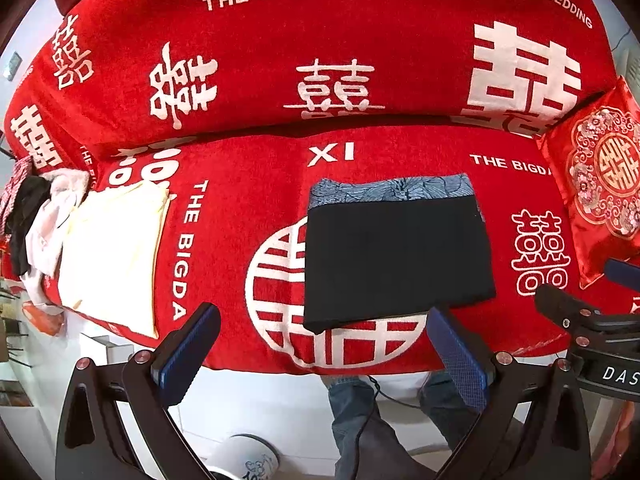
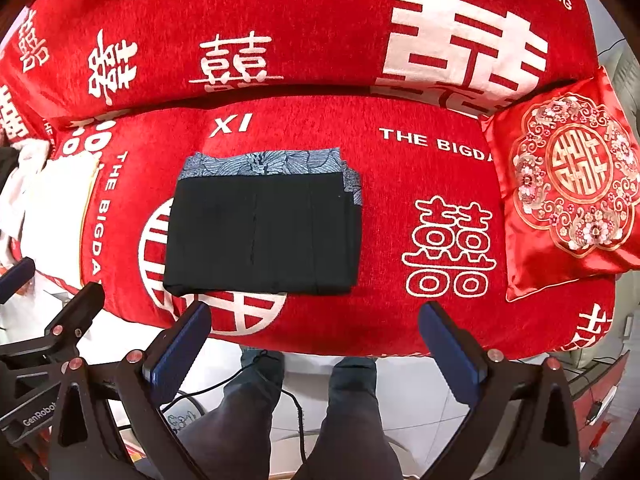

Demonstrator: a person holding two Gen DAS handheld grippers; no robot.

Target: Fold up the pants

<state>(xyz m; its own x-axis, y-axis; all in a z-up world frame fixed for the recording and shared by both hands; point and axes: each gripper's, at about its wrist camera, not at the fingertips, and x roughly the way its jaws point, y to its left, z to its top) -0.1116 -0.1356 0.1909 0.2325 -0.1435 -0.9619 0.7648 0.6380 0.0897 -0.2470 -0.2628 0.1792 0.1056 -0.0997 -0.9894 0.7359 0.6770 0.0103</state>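
Observation:
Black pants (image 1: 394,260) (image 2: 262,238) lie folded into a flat rectangle on the red sofa seat (image 1: 248,208) (image 2: 400,184). They rest on top of a folded blue patterned garment (image 1: 388,190) (image 2: 264,164) whose far edge shows. My left gripper (image 1: 324,332) hangs open at the seat's front edge, just short of the pants' near edge, with nothing between its fingers. My right gripper (image 2: 314,328) also stands open and empty, near the front edge and below the pants' right half. Neither touches the cloth.
A folded cream garment (image 1: 114,256) (image 2: 60,208) lies on the seat's left, beside a heap of white and dark clothes (image 1: 36,224). An embroidered red cushion (image 1: 600,192) (image 2: 568,184) leans at the right. A person's legs (image 2: 280,412) stand below on the white floor.

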